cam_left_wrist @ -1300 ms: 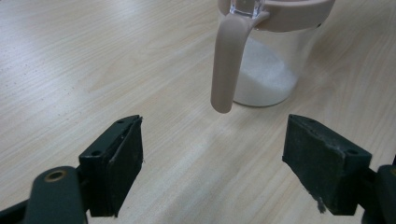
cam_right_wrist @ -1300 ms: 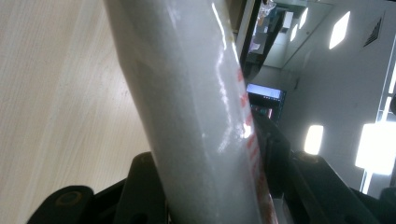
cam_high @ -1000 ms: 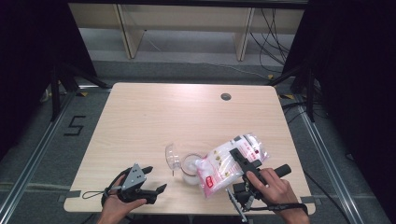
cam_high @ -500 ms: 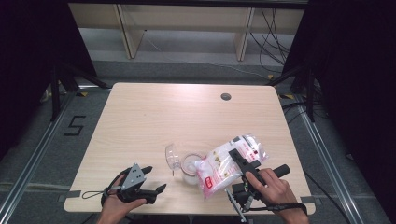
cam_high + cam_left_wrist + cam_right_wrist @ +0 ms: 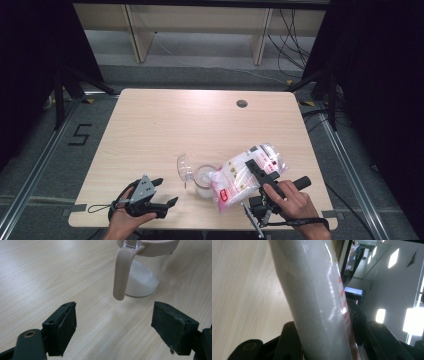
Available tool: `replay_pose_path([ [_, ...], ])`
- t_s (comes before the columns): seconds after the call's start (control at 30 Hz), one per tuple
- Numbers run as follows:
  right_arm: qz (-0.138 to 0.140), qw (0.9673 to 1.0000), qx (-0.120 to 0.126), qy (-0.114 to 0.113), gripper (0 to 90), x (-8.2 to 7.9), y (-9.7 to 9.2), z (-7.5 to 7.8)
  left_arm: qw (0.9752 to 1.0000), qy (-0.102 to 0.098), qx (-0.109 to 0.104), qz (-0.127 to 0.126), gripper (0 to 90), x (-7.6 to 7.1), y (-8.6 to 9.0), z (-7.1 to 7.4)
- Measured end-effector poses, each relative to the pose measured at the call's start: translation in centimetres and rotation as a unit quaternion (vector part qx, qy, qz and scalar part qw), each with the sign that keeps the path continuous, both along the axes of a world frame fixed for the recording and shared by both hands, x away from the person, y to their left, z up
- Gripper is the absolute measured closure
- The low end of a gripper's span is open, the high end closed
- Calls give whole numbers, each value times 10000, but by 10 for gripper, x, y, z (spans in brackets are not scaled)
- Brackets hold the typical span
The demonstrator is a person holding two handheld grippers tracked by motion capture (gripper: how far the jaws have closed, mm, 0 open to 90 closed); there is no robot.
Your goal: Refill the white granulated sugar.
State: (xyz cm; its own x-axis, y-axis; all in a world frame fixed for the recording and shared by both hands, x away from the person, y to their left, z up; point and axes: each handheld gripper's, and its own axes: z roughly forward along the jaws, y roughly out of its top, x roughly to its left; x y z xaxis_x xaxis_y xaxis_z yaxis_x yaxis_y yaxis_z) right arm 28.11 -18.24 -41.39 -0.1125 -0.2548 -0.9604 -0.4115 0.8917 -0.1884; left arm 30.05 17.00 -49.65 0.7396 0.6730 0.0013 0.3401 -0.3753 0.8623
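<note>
A light wooden table [image 5: 165, 130] carries a clear jar [image 5: 202, 179] holding white powder.

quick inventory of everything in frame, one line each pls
table: 1, light wood, centre of the high view; dark round hole near its far edge
jar: 1, clear with pinkish rim and handle, white powder inside, near edge, lid open
bag: 1, clear plastic with red print, white contents, tilted over the jar
shelving: 1, pale wood, behind table
left hand-held gripper: 1, black, jaws open, near left
right hand-held gripper: 1, black, clamped on the bag
</note>
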Motion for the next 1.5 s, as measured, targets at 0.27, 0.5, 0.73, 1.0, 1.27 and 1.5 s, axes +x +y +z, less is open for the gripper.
replay_pose_path([
  [0.27,-62,10000,-75,11,644,0,-2,2,10000,-17,9,-26,196,0,0,0],
  [0.5,-211,9997,-71,80,648,1,-5,1,10000,65,-38,56,196,-1,-1,0],
  [0.73,-222,9996,-155,1,652,1,-7,4,10000,43,-42,17,196,-1,-1,0],
  [1.0,-276,9996,9,60,658,-3,-10,2,10000,-46,25,-40,197,0,0,1],
  [1.27,-207,9998,37,35,662,-6,-11,2,10000,50,-54,39,196,-1,-1,0],
  [1.5,-311,9991,260,148,665,-8,-11,0,10000,49,-50,28,196,-1,-1,0],
])
